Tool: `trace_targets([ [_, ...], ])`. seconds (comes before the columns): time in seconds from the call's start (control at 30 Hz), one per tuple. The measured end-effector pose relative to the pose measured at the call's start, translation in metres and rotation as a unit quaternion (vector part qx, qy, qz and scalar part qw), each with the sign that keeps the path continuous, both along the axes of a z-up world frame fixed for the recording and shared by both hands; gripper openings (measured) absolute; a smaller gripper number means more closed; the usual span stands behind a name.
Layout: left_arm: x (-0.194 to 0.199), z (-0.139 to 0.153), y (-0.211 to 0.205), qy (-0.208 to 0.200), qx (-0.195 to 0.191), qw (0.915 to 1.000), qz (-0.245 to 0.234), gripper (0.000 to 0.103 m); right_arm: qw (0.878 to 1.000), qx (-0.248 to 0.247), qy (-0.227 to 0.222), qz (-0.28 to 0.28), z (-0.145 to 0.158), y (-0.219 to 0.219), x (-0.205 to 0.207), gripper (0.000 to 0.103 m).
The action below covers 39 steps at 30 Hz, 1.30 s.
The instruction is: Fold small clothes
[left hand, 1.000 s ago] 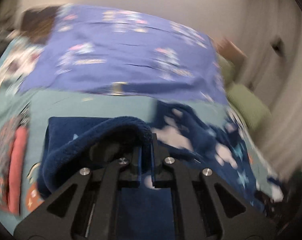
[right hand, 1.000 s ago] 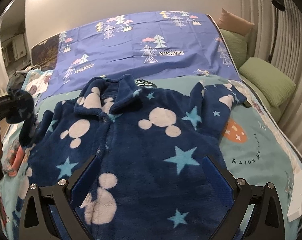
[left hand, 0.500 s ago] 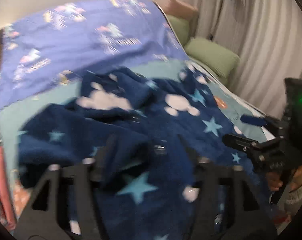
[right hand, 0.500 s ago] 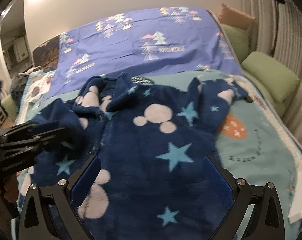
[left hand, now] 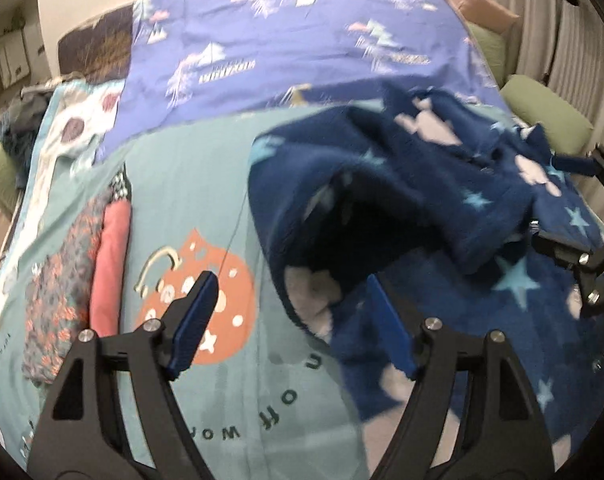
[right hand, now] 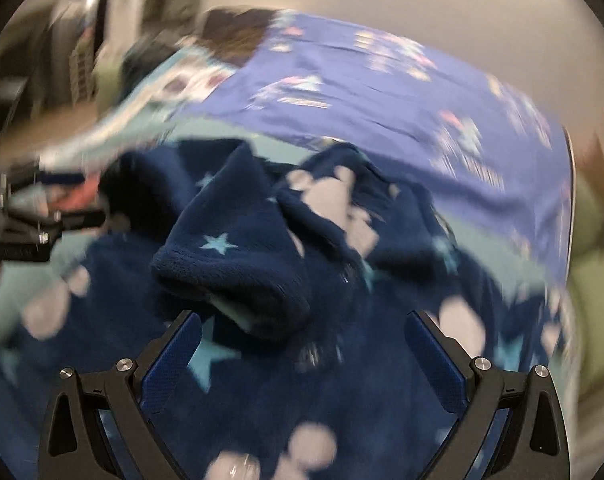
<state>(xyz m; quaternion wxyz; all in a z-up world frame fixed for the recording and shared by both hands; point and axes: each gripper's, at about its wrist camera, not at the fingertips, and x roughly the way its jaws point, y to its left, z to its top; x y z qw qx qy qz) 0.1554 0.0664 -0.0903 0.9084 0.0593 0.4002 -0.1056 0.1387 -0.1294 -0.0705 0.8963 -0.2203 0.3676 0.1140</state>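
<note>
A navy fleece garment (left hand: pixel 441 200) with pale stars and mouse-head shapes lies on the teal bedspread (left hand: pixel 190 184). One sleeve (right hand: pixel 230 276) is folded over its front, cuff toward the right wrist camera. My left gripper (left hand: pixel 292 324) hovers over the garment's left edge; its jaws are opening and the pads press on nothing, with only the fleece edge lying below, by the right finger. My right gripper (right hand: pixel 303 352) stands open just above the garment's body, the cuff in front of its fingers. Each gripper appears at the edge of the other's view: the right gripper (left hand: pixel 547 200), the left gripper (right hand: pixel 74 198).
A stack of folded clothes (left hand: pixel 74 272), floral and pink, lies at the bed's left side. A purple sheet (left hand: pixel 302 52) with tree prints covers the far half of the bed. Green pillows (left hand: pixel 549 120) sit along the right edge by the curtain.
The left gripper was shut on the sleeve, carried it across the garment, then opened and let it drop folded on the front. The right gripper stayed open, rolled and swung over the garment.
</note>
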Motion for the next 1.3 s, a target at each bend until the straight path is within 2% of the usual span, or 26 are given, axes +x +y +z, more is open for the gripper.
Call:
trace_targets([
  [0.1,0.016,-0.012,-0.007,0.011,-0.005,0.9999,0.006,0.077,0.998,-0.067,-0.002,0.009,-0.019,0.019,0.023,0.102],
  [0.17,0.023,-0.017,-0.01,0.014,-0.004,0.9998,0.014,0.077,0.996,-0.087,-0.007,0.005,-0.024,0.026,0.035,0.089],
  [0.2,0.025,-0.019,-0.011,0.017,-0.009,0.9997,0.017,0.077,0.997,-0.082,-0.003,0.004,-0.023,0.027,0.041,0.053],
  [0.23,0.026,-0.019,-0.011,0.018,-0.013,0.9995,0.02,0.077,0.998,-0.067,0.013,-0.001,-0.021,0.025,0.046,0.003],
  [0.27,0.027,-0.019,-0.012,0.018,-0.016,0.9995,0.022,0.077,0.999,-0.035,0.029,-0.013,-0.013,0.019,0.051,0.006],
  [0.3,0.026,-0.018,-0.014,0.015,-0.016,0.9995,0.023,0.077,0.999,0.005,0.029,-0.016,-0.003,0.01,0.05,0.005],
  [0.37,0.024,-0.016,-0.016,0.007,-0.01,0.9997,0.019,0.077,0.994,0.102,0.028,-0.031,0.022,-0.021,0.047,0.005],
  [0.43,0.022,-0.014,-0.018,-0.001,-0.003,0.9999,0.013,0.077,0.969,0.23,0.067,-0.059,0.042,-0.066,0.05,0.005],
  [0.47,0.02,-0.013,-0.02,-0.006,0.003,0.9999,0.011,0.077,0.95,0.291,0.086,-0.069,0.047,-0.089,0.051,0.005],
  [0.53,0.018,-0.012,-0.022,-0.013,0.009,0.9998,0.009,0.077,0.899,0.411,0.117,-0.096,0.049,-0.139,0.051,0.005],
  [0.57,0.016,-0.011,-0.024,-0.015,0.01,0.9998,0.008,0.077,0.874,0.455,0.129,-0.111,0.047,-0.161,0.052,0.005],
  [0.63,0.012,-0.01,-0.029,-0.017,0.008,0.9998,-0.003,0.077,0.824,0.528,0.145,-0.149,0.035,-0.206,0.048,0.005],
  [0.67,0.01,-0.009,-0.031,-0.018,0.008,0.9998,-0.009,0.077,0.809,0.541,0.152,-0.174,0.027,-0.224,0.047,0.006],
  [0.7,0.007,-0.008,-0.035,-0.02,0.009,0.9996,-0.018,0.077,0.802,0.538,0.158,-0.204,0.02,-0.237,0.045,0.009],
  [0.77,0.002,-0.008,-0.045,-0.026,0.023,0.9987,-0.036,0.077,0.807,0.476,0.174,-0.301,0.0,-0.261,0.041,0.022],
  [0.8,0.001,-0.008,-0.048,-0.028,0.03,0.9984,-0.039,0.077,0.813,0.451,0.17,-0.327,-0.005,-0.267,0.038,0.032],
  [0.87,0.0,-0.009,-0.053,-0.031,0.045,0.9976,-0.042,0.077,0.834,0.397,0.15,-0.352,-0.01,-0.273,0.029,0.036],
  [0.97,-0.003,-0.007,-0.055,-0.033,0.044,0.9972,-0.052,0.077,0.854,0.384,0.144,-0.32,-0.007,-0.264,0.021,0.04],
  [1.07,-0.006,-0.005,-0.057,-0.037,0.05,0.9965,-0.056,0.077,0.877,0.372,0.161,-0.259,-0.005,-0.237,0.024,0.062],
  [1.13,-0.006,-0.005,-0.056,-0.033,0.05,0.9968,-0.052,0.077,0.89,0.351,0.167,-0.238,-0.009,-0.218,0.028,0.077],
  [1.2,-0.005,-0.007,-0.052,-0.026,0.042,0.9977,-0.047,0.077,0.894,0.336,0.177,-0.238,-0.018,-0.203,0.032,0.079],
  [1.3,-0.006,-0.004,-0.043,-0.017,0.014,0.999,-0.039,0.077,0.874,0.363,0.199,-0.253,-0.038,-0.199,0.035,0.079],
])
